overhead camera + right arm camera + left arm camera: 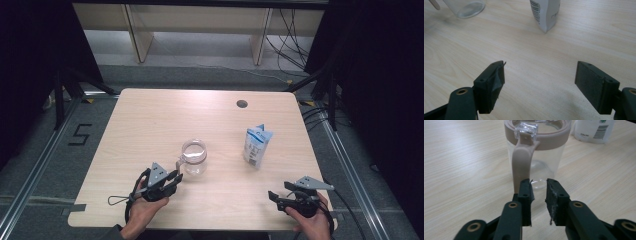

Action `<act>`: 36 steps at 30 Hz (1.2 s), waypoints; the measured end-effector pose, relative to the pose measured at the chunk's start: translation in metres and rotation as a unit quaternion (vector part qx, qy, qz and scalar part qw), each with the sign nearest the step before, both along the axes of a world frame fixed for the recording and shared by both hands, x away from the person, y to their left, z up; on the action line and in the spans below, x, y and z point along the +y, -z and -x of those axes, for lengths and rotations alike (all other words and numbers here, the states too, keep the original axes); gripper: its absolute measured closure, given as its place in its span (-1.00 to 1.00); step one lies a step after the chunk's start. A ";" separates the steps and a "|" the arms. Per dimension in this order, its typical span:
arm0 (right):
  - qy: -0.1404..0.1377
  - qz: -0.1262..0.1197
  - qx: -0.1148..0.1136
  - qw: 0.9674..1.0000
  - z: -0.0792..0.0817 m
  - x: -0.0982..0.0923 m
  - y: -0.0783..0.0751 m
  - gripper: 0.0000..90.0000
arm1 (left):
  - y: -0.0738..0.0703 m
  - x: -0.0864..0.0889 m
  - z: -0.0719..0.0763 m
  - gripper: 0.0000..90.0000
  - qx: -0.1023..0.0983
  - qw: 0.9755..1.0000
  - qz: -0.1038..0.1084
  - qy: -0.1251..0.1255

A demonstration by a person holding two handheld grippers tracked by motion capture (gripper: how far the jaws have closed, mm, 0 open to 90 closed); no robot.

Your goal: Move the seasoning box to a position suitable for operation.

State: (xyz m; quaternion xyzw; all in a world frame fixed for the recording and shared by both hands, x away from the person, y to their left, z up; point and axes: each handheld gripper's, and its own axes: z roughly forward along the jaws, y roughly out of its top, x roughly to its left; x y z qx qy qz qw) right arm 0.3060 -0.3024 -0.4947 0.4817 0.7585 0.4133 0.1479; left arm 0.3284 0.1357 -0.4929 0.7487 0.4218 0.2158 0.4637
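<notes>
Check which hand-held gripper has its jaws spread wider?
The right hand-held gripper: wide gap over bare table. The left hand-held gripper shows a narrow gap, by the cup's handle.

On the table [150, 115], the jug [194, 156] stands left of the pouch [257, 146], with the left gripper [175, 178] just before its handle [522, 167].

Even overhead light, dark surroundings

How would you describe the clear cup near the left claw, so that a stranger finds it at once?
On the wooden table, look near the middle, just ahead of the left claw. There stands the clear cup, upright. Unlike the white and blue pouch to its right, it is transparent, with a beige rim and handle.
</notes>
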 end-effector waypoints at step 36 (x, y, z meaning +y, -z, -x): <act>0.012 -0.004 0.008 1.000 0.005 -0.001 -0.001 -0.44 | 0.003 -0.007 -0.025 0.63 -0.021 0.999 -0.020 0.015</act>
